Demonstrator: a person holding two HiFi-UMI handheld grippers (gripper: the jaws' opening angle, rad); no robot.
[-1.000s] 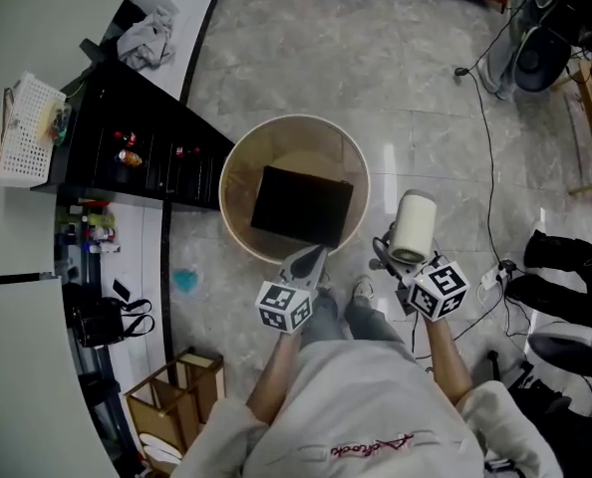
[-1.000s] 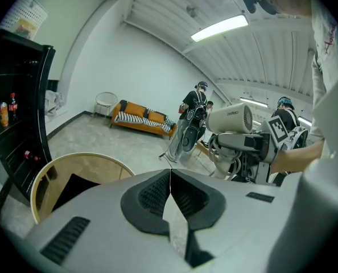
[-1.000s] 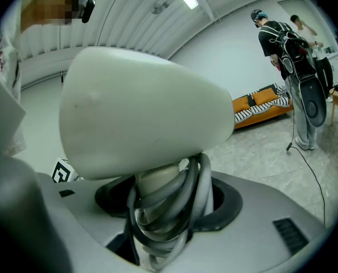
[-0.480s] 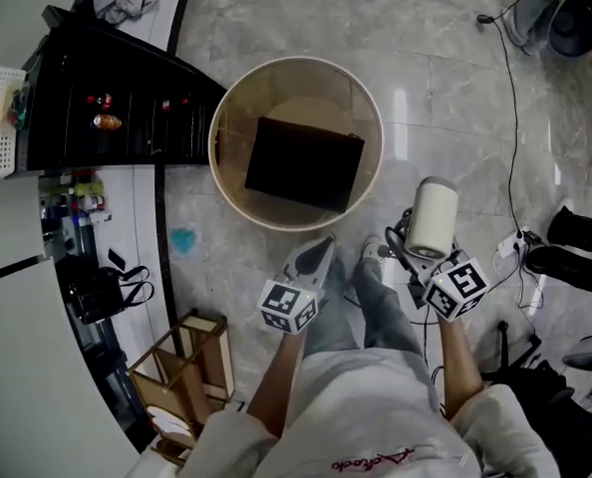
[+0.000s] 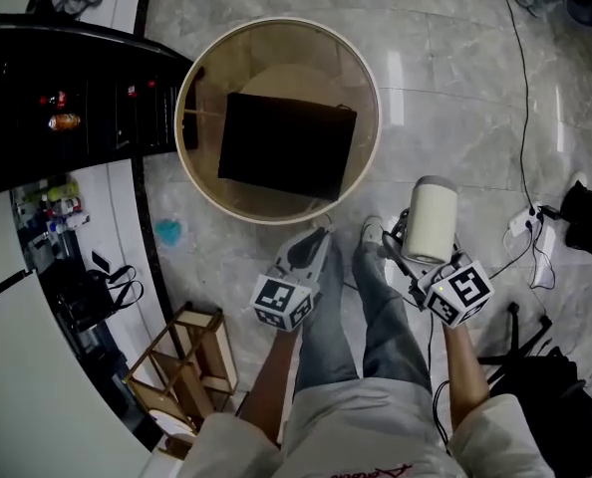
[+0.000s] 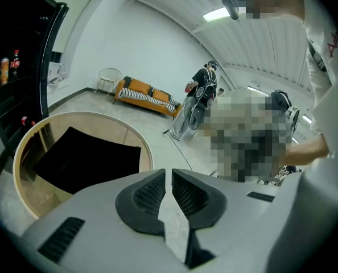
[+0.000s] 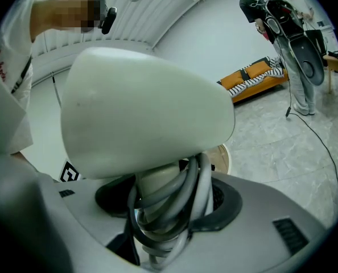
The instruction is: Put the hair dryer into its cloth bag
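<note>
Landmark: round table [image 5: 375, 118], wooden, with a raised rim.
Cloth bag [image 5: 286, 145]: black, lay flat near the middle of the round table, apparently untouched; which edge was its mouth could not be told.
Hair dryer [image 5: 431, 220]: white, off the round table, out past its near-right rim and over the floor, barrel up.
Right gripper [image 5: 408, 259]: jaws set wide and clamped on the dryer's handle, with the grey cord [image 7: 183, 195] wound round that handle inside the grip.
Left gripper [image 5: 311, 250]: jaws closed with nothing between them, its tips just outside the near rim of the round table and aimed toward the bag.
Step in hand: most likely bringing the dryer up to the round table; bagging not yet begun.
Next move: probably the left jaws must part, take one layer of cloth at the bag's mouth and lift it clear of the round table, so the right gripper could feed the dryer in barrel first.
</note>
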